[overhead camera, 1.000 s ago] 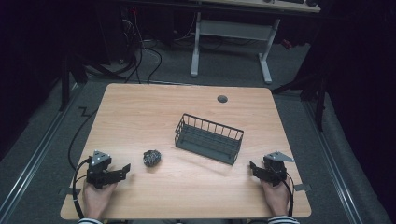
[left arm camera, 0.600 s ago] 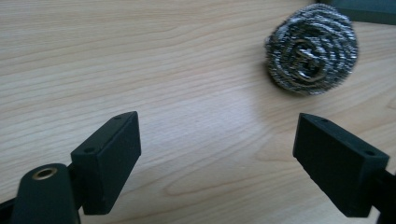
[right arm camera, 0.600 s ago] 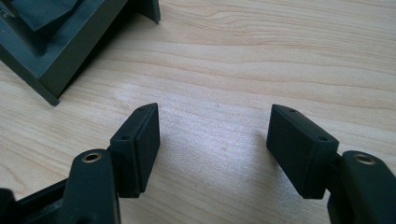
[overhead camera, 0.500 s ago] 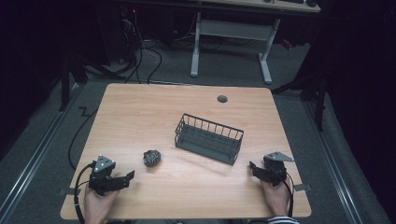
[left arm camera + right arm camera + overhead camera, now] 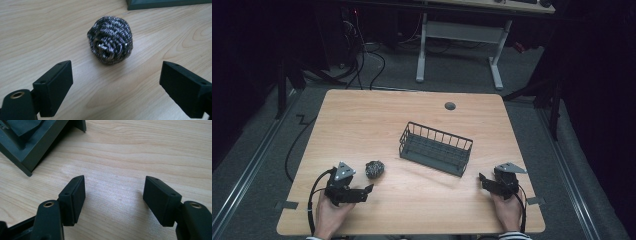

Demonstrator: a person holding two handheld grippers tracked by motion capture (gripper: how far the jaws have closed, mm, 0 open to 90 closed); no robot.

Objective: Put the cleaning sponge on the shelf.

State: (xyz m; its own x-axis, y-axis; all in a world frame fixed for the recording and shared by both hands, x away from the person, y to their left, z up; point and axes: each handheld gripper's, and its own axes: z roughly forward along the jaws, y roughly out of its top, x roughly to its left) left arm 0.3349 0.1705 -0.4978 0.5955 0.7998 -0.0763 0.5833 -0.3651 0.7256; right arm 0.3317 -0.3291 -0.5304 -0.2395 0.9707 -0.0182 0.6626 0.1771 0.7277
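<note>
A dark steel-wool scouring ball (image 5: 374, 169) (image 5: 110, 40) lies on the wooden table, front left. My left gripper (image 5: 364, 192) (image 5: 116, 87) is open just in front of it, its jaws spread wide with the ball a little beyond them. A dark wire basket (image 5: 435, 148) stands at the table's middle; its corner shows in the right gripper view (image 5: 27, 142). My right gripper (image 5: 482, 182) (image 5: 115, 195) rests open near the front right edge with bare wood between its jaws.
A round grommet hole (image 5: 450, 106) sits near the table's far edge. Beyond the table stands a white desk frame (image 5: 457, 40) with cables on the floor. A black cable (image 5: 297, 145) hangs off the table's left side.
My left gripper has moved right toward the scouring ball and now points at it. The right gripper has stayed put.
</note>
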